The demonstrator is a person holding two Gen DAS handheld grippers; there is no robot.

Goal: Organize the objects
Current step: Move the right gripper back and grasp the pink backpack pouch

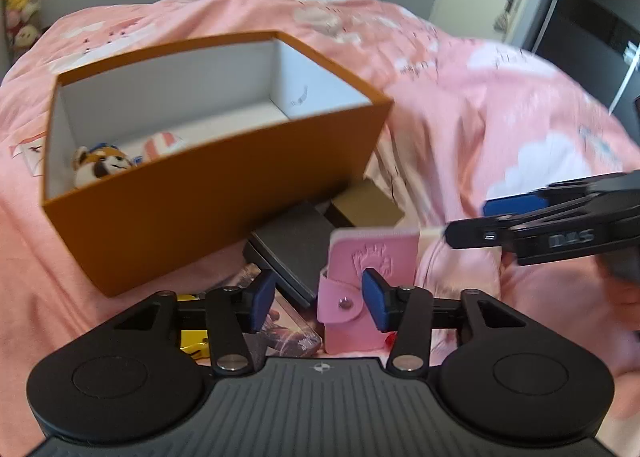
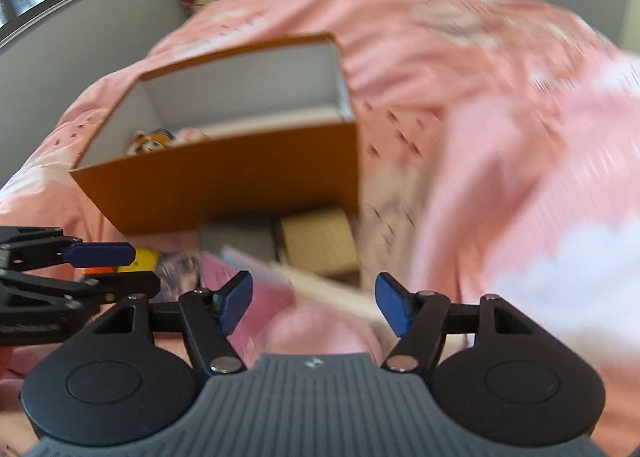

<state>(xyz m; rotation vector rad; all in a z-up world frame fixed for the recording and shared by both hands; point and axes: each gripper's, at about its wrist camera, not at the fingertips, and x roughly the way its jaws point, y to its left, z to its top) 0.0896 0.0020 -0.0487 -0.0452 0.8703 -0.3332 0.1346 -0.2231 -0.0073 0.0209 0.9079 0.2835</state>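
Left gripper [image 1: 318, 299] hovers part-open, lower centre, over a pink card holder [image 1: 370, 277]; right gripper [image 2: 314, 303] wide, gripping nothing; orange box [image 1: 224, 193] upper left holds 1 plush toy [image 1: 102, 167].

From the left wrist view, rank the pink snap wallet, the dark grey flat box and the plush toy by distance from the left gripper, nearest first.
1. Pink snap wallet: right by the left gripper, against its right pad.
2. Dark grey flat box: just beyond the fingertips, in front of the orange box.
3. Plush toy: farthest, inside the orange box, at its left end.
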